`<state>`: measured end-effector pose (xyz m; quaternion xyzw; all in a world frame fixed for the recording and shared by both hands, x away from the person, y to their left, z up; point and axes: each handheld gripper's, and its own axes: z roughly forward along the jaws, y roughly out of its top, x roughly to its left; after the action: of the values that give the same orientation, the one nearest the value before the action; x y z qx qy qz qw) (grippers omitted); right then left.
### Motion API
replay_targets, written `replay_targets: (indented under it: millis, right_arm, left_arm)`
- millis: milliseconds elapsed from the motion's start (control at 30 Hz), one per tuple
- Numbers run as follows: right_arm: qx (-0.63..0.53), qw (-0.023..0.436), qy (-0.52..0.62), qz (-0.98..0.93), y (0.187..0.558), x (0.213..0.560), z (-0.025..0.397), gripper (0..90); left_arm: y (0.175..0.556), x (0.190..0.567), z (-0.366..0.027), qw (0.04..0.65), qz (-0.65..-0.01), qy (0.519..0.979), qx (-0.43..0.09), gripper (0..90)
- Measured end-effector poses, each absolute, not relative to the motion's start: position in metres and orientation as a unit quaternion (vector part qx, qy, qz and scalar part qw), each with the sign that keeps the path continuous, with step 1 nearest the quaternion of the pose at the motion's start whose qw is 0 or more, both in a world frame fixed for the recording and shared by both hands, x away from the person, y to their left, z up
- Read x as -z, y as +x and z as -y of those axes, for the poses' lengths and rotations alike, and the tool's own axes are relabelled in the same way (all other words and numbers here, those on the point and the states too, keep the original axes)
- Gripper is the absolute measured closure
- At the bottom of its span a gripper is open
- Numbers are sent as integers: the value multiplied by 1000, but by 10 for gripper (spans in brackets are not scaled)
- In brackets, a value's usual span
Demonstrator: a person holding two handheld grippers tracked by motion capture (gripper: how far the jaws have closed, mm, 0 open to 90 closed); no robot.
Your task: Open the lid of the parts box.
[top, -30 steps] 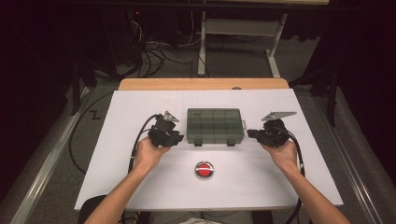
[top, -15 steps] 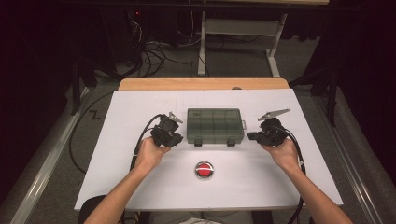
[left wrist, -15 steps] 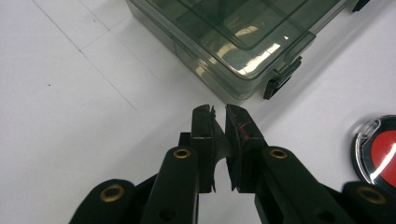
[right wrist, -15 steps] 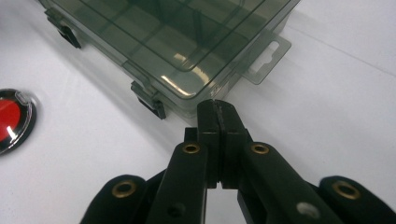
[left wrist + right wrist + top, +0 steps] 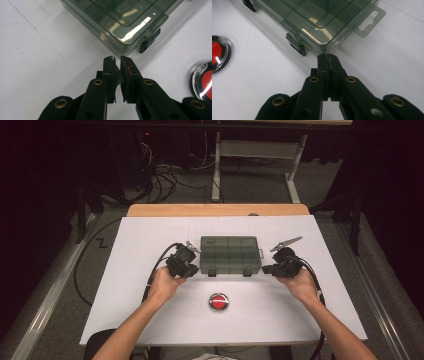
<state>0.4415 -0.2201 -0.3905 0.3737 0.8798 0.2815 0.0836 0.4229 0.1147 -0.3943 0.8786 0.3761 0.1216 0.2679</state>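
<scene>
Flanking a smoky translucent organiser box (image 5: 230,254) on the white tabletop (image 5: 125,315), two hand-held grippers sat at its near corners. At the left, the left gripper (image 5: 117,65) had its jaws drawn narrow, a thin gap between the tips and nothing between them, pointing at the box's near left corner from just beside it. At the right, the right gripper (image 5: 328,60) had its jaws pressed together, empty, with the tips at or almost at the box's near right corner; whether they touched it could not be told. In the high view, the left gripper (image 5: 182,262) and right gripper (image 5: 281,265) lay level with the box's near edge, a hand behind each. The box lay flat with its lid down, two dark latches (image 5: 212,271) on its near side and a hang tab (image 5: 368,21) at its right end. A red round button (image 5: 218,301) sat on the tabletop nearer the person, well apart from the box.
</scene>
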Motion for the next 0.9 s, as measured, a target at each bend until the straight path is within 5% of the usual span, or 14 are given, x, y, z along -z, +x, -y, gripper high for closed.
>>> replay_targets:
  millis: [900]
  right_arm:
    - [-314,94,376,-867,441,384,222,888]
  left_arm:
    - [425,385,-106,300,-381,863,-140,672]
